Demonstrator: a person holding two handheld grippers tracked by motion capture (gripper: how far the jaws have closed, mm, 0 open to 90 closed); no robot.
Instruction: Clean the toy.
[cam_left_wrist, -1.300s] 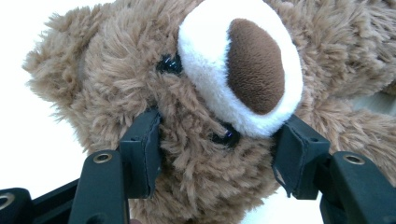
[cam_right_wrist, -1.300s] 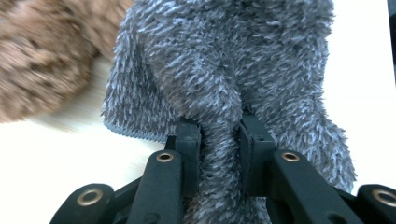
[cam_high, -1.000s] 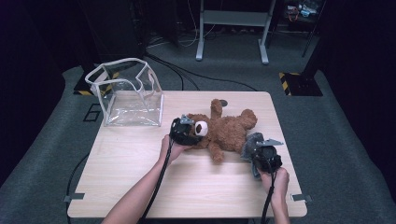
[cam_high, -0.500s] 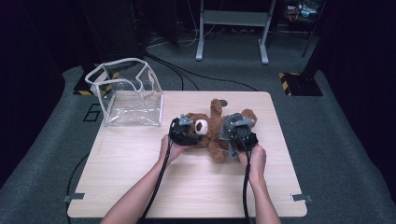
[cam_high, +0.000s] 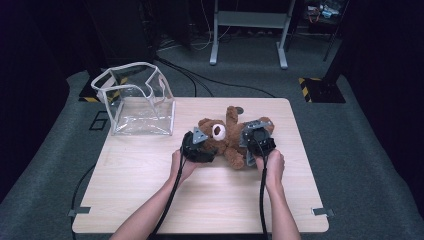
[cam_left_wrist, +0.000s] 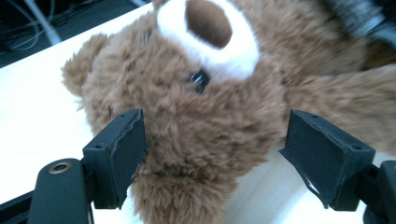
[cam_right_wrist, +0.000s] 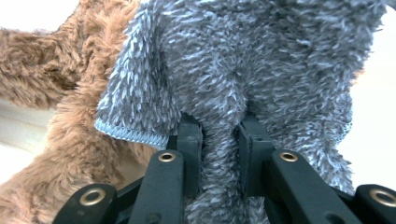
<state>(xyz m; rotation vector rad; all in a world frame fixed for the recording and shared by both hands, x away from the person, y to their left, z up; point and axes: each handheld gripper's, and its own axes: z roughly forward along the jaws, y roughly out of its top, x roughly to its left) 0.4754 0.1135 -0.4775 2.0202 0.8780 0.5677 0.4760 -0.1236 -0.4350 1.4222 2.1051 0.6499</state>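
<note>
The teddy bear (cam_high: 227, 137) lies on its back in the middle of the wooden table (cam_high: 150, 200), a little toward the far edge, its white muzzle up and its head pointing left. Over on the left, the left gripper (cam_high: 196, 146) sits right at the bear's head. In the left gripper view its jaws have just been opening and now stand wide apart, one on either side of the furry head (cam_left_wrist: 196, 121); the left pad (cam_left_wrist: 119, 149) is brushing the fur while the right one stands clear of it, so there's no squeeze on the bear here.

On the right, the right gripper (cam_high: 257, 141) is over the bear's body, on the side of its legs. The right gripper view tells the story: the jaws are pinched tight on a fold of fluffy grey cloth (cam_right_wrist: 243, 70), which fans out above the pads and drapes across the brown fur (cam_right_wrist: 65, 154) behind it.

Both of the person's forearms reach in from the near edge, cables trailing back along them. At the far left corner of the table stands a clear plastic bag (cam_high: 137, 102) with white trim, upright, mouth open, well apart from the bear.
</note>
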